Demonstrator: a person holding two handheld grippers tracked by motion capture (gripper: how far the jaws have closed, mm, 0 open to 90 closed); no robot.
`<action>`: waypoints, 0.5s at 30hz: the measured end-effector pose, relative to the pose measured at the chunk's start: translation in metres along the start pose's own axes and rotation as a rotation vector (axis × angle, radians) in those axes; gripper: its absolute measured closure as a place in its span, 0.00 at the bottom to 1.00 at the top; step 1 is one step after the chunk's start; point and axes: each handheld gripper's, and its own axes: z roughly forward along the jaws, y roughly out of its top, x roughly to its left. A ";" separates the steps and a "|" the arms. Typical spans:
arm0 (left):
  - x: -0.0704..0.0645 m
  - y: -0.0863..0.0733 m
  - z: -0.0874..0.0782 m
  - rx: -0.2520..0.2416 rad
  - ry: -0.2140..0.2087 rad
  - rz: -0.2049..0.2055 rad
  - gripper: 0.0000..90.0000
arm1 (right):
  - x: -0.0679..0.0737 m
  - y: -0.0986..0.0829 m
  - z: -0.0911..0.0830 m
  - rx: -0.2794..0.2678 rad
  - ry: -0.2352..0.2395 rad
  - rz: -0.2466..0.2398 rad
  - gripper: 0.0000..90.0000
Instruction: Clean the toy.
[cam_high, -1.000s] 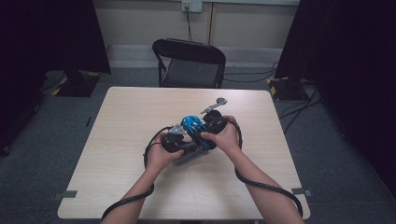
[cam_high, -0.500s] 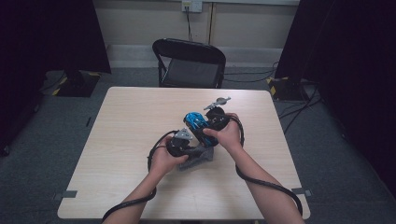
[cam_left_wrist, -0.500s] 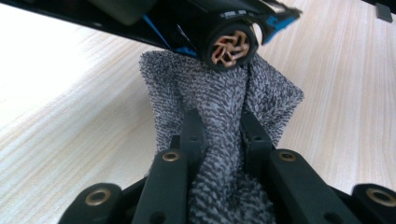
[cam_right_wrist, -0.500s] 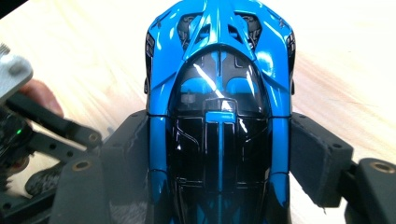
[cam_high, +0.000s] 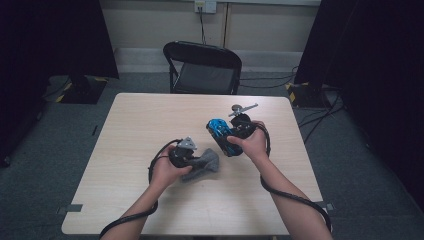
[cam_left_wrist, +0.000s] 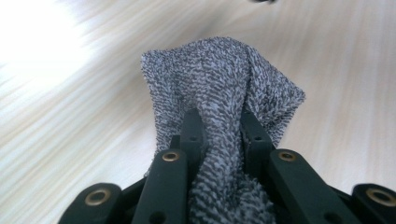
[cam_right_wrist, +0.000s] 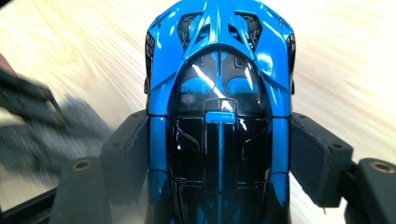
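Left gripper (cam_high: 197, 161): I hold it low over the table (cam_high: 150, 120), its jaws clamped on a bunched fold of the grey cloth (cam_left_wrist: 219, 93); the cloth's free end droops onto the wood ahead of my hand.
Right gripper (cam_high: 235, 136): its jaws are pressed against both flanks of the blue toy car (cam_right_wrist: 219, 93), gripping it by the body, lifted off the table and tilted.
Where the car is: just right of the cloth in the high view, near it but apart from it.
Step in hand: I judge this to be wiping the car, with cloth and car parted between strokes.
Next move: bring the cloth against the car's blue shell, keep the right grip firm so the glossy body does not slip, and rub lightly.
Watch for: the cloth working loose from the jaws.
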 end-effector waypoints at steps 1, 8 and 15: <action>0.004 -0.002 -0.004 0.002 0.008 -0.007 0.84 | -0.002 -0.002 -0.001 0.002 -0.005 0.003 0.32; 0.029 -0.014 -0.032 -0.009 0.090 -0.045 0.84 | -0.024 -0.021 -0.009 0.018 -0.037 0.038 0.32; 0.046 -0.021 -0.052 -0.034 0.143 -0.083 0.84 | -0.042 -0.037 -0.019 0.037 -0.065 0.062 0.32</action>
